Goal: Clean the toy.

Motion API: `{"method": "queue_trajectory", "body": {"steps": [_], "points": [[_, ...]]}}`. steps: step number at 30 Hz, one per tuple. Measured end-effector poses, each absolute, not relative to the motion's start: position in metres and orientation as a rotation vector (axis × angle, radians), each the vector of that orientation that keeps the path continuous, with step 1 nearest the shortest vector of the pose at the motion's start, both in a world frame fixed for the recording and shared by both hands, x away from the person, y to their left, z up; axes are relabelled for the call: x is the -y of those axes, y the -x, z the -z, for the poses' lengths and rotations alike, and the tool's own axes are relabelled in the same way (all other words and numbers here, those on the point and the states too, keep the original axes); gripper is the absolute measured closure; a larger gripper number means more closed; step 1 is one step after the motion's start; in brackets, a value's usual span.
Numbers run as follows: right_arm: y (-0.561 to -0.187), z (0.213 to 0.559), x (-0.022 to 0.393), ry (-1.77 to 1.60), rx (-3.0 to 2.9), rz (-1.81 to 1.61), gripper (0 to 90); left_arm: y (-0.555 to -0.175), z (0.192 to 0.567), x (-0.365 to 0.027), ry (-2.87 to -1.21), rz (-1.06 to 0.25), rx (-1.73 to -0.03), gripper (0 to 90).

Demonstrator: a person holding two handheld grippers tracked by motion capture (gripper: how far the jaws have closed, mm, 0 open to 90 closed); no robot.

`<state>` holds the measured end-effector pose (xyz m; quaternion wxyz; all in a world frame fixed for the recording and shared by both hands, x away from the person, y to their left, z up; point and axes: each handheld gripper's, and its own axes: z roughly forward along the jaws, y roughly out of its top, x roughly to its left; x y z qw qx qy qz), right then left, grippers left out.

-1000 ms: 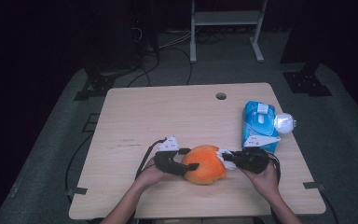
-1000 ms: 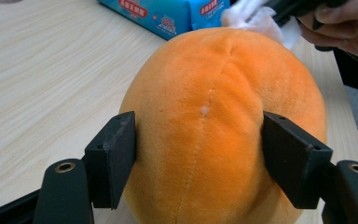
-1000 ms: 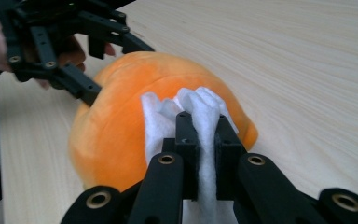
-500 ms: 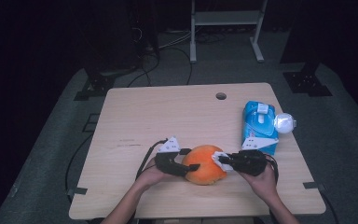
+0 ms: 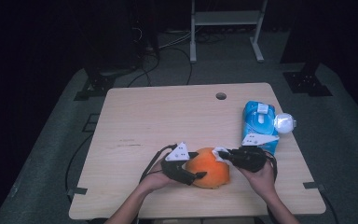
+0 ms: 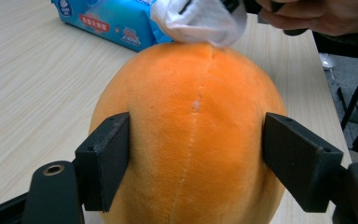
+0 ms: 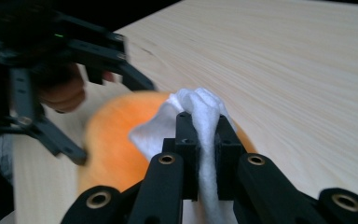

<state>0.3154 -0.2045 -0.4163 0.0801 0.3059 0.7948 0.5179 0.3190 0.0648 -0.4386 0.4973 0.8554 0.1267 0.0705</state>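
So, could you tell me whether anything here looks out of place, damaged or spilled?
Nothing stands out. The orange plush fruit sits intact between the left gripper jaws, the right gripper pinches a white wipe against its top, and the blue wipes pack lies closed on the table. No spill or tear shows.

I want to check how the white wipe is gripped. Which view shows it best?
The right gripper view: the white wipe sits close up, pinched between the right tool's jaws against the orange plush. The left gripper view shows its crumpled end touching the plush's top; the high view shows a small white patch.
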Motion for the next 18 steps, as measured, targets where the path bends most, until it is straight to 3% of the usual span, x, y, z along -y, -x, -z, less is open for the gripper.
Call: {"method": "queue_trajectory", "body": {"steps": [3, 10, 15, 18], "points": [[-0.312, 0.415, 0.194, -0.85, -2.41, -1.513, 82.9, -0.32, 0.437, -0.067, -2.066, -0.153, -0.305, 21.1], [-0.31, 0.417, 0.204, -0.826, -2.449, -1.502, 82.9, -0.333, 0.439, -0.072, -2.037, -0.075, -0.437, 3.4], [-0.311, 0.42, 0.208, -0.829, -2.46, -1.522, 82.4, -0.336, 0.447, -0.066, -2.038, 0.002, -0.499, 3.8], [-0.313, 0.421, 0.209, -0.861, -2.451, -1.521, 82.5, -0.333, 0.447, -0.065, -2.039, -0.019, -0.501, 18.4]]}}
